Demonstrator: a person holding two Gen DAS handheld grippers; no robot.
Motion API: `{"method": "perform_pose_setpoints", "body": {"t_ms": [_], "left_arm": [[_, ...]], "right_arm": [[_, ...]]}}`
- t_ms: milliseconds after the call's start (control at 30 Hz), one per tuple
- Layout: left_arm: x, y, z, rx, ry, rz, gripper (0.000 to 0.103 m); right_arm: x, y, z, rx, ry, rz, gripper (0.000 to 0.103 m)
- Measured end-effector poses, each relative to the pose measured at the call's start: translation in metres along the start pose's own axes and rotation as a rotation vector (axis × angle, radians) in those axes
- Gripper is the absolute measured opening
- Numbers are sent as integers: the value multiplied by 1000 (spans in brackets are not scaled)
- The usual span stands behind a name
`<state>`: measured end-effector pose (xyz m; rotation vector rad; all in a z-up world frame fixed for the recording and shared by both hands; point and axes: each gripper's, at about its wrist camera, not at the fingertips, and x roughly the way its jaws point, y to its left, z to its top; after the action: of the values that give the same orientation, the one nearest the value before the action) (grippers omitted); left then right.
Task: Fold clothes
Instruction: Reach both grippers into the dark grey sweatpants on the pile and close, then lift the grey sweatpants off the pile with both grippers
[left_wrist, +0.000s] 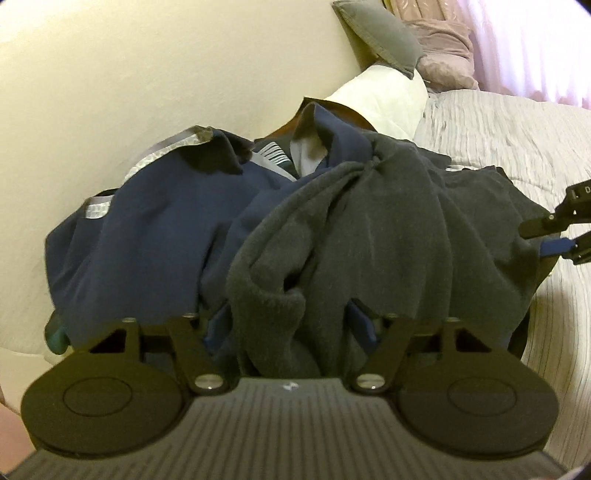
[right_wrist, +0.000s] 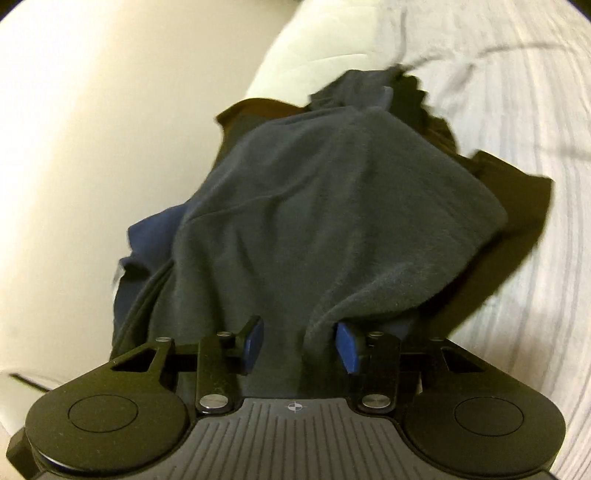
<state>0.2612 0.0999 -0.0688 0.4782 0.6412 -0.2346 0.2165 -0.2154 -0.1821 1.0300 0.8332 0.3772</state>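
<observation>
A pale grey ribbed bedspread (left_wrist: 498, 140) covers the bed, with a grey pillow (left_wrist: 380, 37) and a crumpled pinkish pillow (left_wrist: 443, 48) at its far end, a cream wall (left_wrist: 129, 92) running along its left side.

- The left gripper (left_wrist: 290, 321) is showing a grey ribbed housing with a small round mark at its front edge.
- Two black round discs are sitting either side of that housing, each with a fainter circle pressed into it.
- Black angled link arms are running forward from silver slotted screws; smaller silver pins are capping the outer joints.
- Its blue pads are showing only as slivers behind dark cloth.
- The right gripper (right_wrist: 299, 345) is wearing the same grey ribbed housing, black discs, silver screws and a crosshair mark.
- Its fingers (right_wrist: 253, 341) are carrying blue rectangular pads on black brackets.
</observation>
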Motion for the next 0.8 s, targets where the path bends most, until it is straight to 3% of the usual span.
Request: {"method": "perform_pose_setpoints", "body": {"t_ms": [33, 100, 167, 267, 400, 533, 667, 800], "left_arm": [[1, 0, 1, -3, 4, -1, 45], [3, 0, 4, -12, 10, -4, 36], [2, 2, 6, -32, 18, -13, 22], [-9, 4, 11, -61, -7, -33, 17], [-37, -4, 25, -61, -92, -67, 15], [-75, -25, 48, -43, -198, -152, 14], [-117, -63, 72, -14, -291, -257, 14], [-164, -125, 81, 52, -359, -368, 14]], "right_arm": [[2, 0, 2, 3, 4, -2, 31], [7, 0, 7, 13, 15, -6, 25], [17, -3, 11, 26, 53, -46, 5], [14, 11, 19, -10, 60, -35, 3], [-34, 44, 32, -9, -48, 123, 3], [-91, 83, 51, -48, -162, 258, 3], [-160, 103, 64, -41, -285, 419, 2], [-256, 106, 56, -94, -430, 462, 2]]}}
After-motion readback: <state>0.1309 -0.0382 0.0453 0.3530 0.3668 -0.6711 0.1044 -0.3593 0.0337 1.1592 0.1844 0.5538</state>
